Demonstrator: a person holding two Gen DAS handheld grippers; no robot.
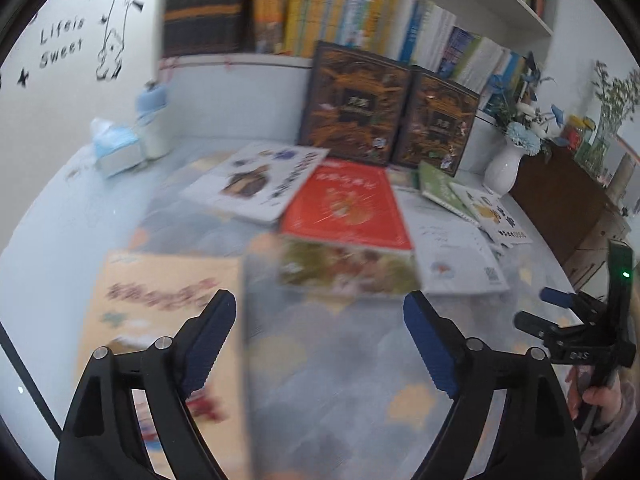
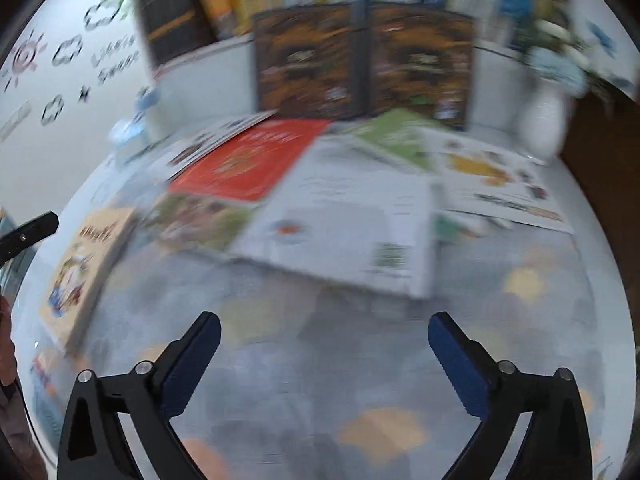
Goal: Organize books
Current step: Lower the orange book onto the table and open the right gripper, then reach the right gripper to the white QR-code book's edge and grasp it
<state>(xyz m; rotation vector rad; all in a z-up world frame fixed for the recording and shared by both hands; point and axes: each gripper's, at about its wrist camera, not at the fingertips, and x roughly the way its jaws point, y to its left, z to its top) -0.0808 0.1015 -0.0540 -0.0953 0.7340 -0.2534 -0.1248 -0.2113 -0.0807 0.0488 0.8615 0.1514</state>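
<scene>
Both views are smeared by motion blur, the right wrist view worse, so titles and cover art on most books cannot be read. The left gripper (image 1: 320, 320) has its fingers (image 1: 214, 334) wide apart with nothing between them; their inner pads are ribbed blue rubber on black plastic arms. The right gripper (image 2: 324, 340) likewise stands spread and empty, and in the left wrist view it shows only partly at the right edge, with the hand (image 1: 600, 396) holding it cut off by the rim.

The books lie scattered flat on the surface (image 1: 360, 360), which wears a glossy patterned covering in grey and peach patches. A tan picture book (image 1: 160, 312) sits near the left fingers, partly hidden behind them. Beyond lie a red book (image 1: 344, 204), a white book (image 1: 260, 180) beside it, and a pale white-covered book (image 2: 344, 216). Two dark ornate books (image 1: 356, 100) stand upright against the bookshelf (image 1: 280, 8). A smooth white vase (image 1: 504, 168) of blue flowers stands to the right.
</scene>
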